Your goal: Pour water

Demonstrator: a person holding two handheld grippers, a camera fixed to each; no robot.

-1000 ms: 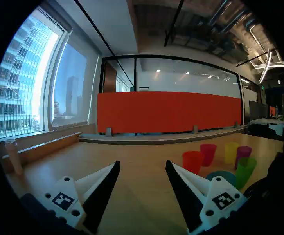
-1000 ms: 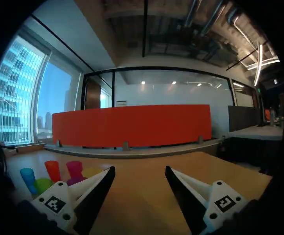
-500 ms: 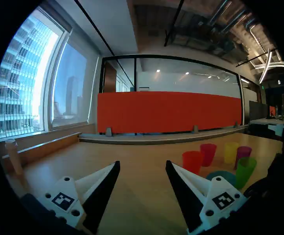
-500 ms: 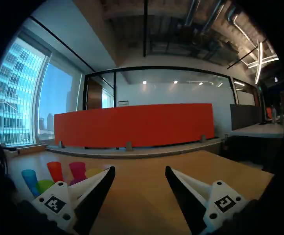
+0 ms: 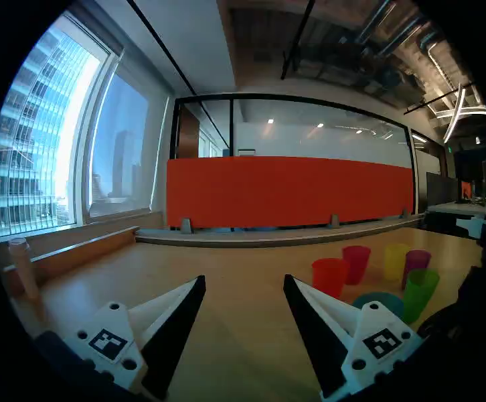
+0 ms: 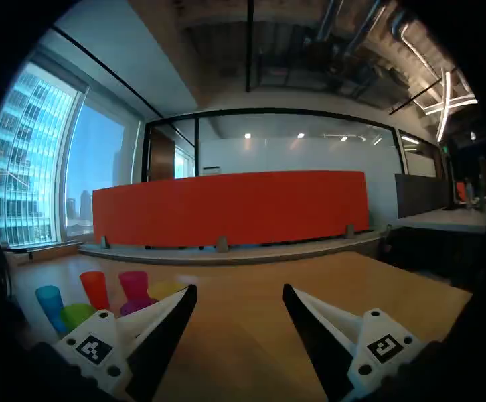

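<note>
Left gripper (image 5: 243,277) and right gripper (image 6: 238,287) both have their fingers spread apart, nothing between them, over the wooden table (image 5: 236,264). Colourful cups (image 5: 329,275) sit bunched at lower right of the left gripper view.

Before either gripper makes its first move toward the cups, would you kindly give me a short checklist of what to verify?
1. Jaws of the left gripper open and empty: ok.
2. Jaws of the right gripper open and empty: ok.
3. The red cup, magenta cup and green cup upright on the table: ok.
4. The blue cup upright: ok.
5. Which cup holds water: cannot tell; all are seen from the side.
6. Water source found: cannot tell; a tall container stands by the window, contents unseen.
</note>
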